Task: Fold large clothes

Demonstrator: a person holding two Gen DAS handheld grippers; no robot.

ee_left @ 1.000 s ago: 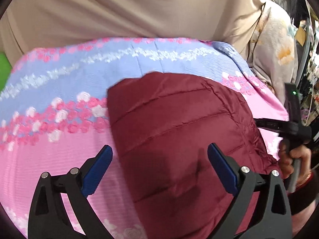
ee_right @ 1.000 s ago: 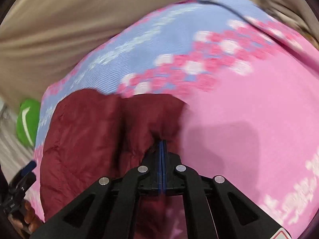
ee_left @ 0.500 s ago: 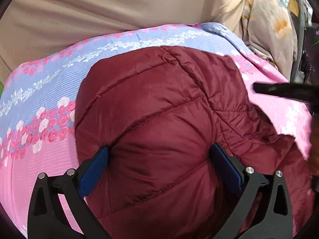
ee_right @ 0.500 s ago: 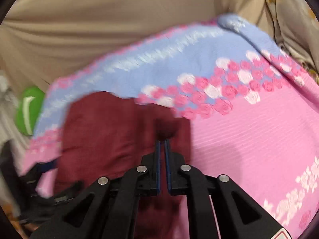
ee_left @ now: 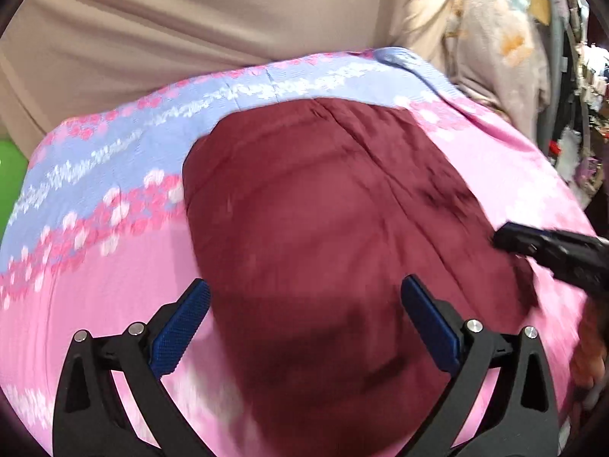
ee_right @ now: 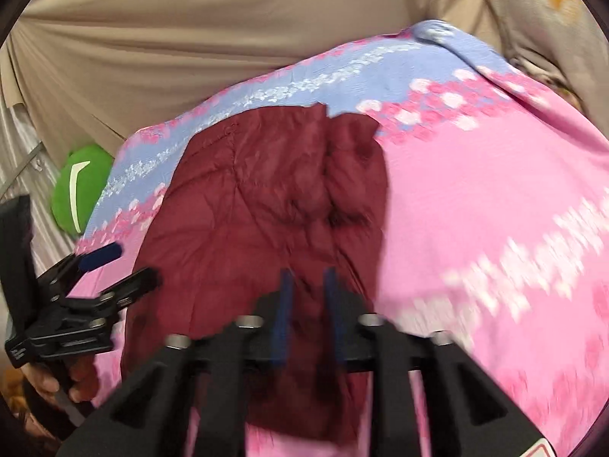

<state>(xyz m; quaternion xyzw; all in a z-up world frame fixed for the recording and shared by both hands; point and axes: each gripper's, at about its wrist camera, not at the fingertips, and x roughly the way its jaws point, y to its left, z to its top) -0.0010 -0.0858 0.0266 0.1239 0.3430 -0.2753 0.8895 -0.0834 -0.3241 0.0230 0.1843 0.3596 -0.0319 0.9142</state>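
A maroon quilted jacket (ee_left: pixel 323 228) lies folded on a bed under a pink and blue floral bedspread (ee_left: pixel 95 198). My left gripper (ee_left: pixel 304 293) hangs just above the jacket's near part, open wide, with nothing pinched between its blue pads. In the right wrist view the right gripper (ee_right: pixel 307 282) is over the jacket (ee_right: pixel 259 209) near its right edge. Its jaws are opening, a narrow gap shows between the pads, and no fabric is pressed in it. The left gripper (ee_right: pixel 133 262) and the hand (ee_right: pixel 49 381) that holds it show at that view's left.
A beige sheet or curtain (ee_left: pixel 190 30) rises behind the bed. A green object (ee_right: pixel 80 186) sits off the bed's left side. Floral fabric and hanging clutter (ee_left: pixel 514 57) crowd the right side. The bedspread (ee_right: pixel 475 209) stretches pink to the right of the jacket.
The right gripper was shut on the jacket's edge and carried it across; its jaws have now parted and the fabric lies free. The left gripper stayed open and drew back over the jacket.
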